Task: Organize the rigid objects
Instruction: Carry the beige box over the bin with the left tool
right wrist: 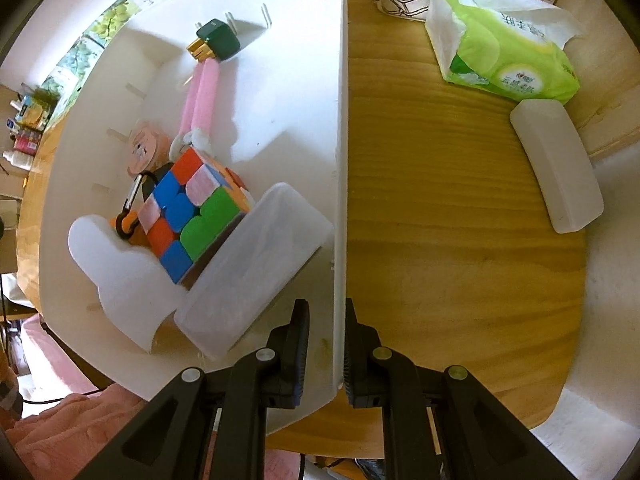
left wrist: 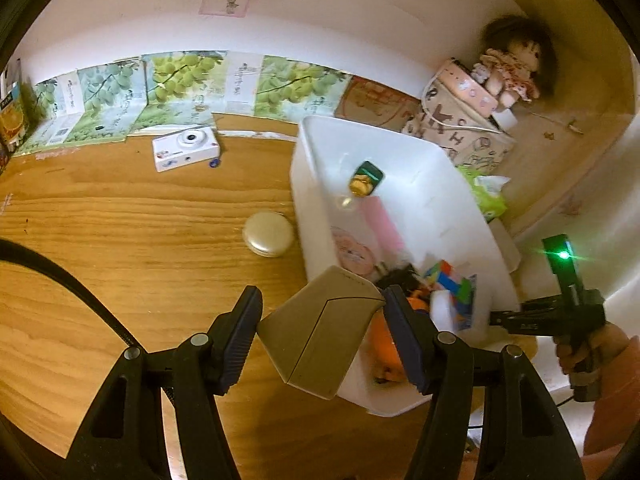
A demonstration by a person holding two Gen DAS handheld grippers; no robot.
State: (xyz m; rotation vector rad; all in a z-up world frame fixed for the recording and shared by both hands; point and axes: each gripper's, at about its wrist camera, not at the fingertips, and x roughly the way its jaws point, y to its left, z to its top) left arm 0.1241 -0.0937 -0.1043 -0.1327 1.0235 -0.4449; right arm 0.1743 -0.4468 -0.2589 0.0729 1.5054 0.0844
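My left gripper (left wrist: 322, 332) is shut on a beige hinged box (left wrist: 320, 336), held tilted above the wooden table beside the near corner of the white bin (left wrist: 436, 184). In the right wrist view my right gripper (right wrist: 327, 344) points down and is shut on the white bin's side wall (right wrist: 340, 200); the left wrist view shows this right gripper (left wrist: 496, 318) at the bin's rim, in a hand. Inside the bin lie a colour cube (right wrist: 192, 212), a clear plastic box (right wrist: 252, 268), a green charger (right wrist: 216, 40), a pink stick (right wrist: 200, 92) and a round pink tin (right wrist: 144, 148).
On the table left of the bin lie a white toy camera (left wrist: 186, 148) and a round cream compact (left wrist: 269, 239). To its right are a green tissue pack (right wrist: 504, 40) and a frosted white case (right wrist: 556, 164). A printed bag (left wrist: 460, 128) and a doll (left wrist: 508, 68) stand behind.
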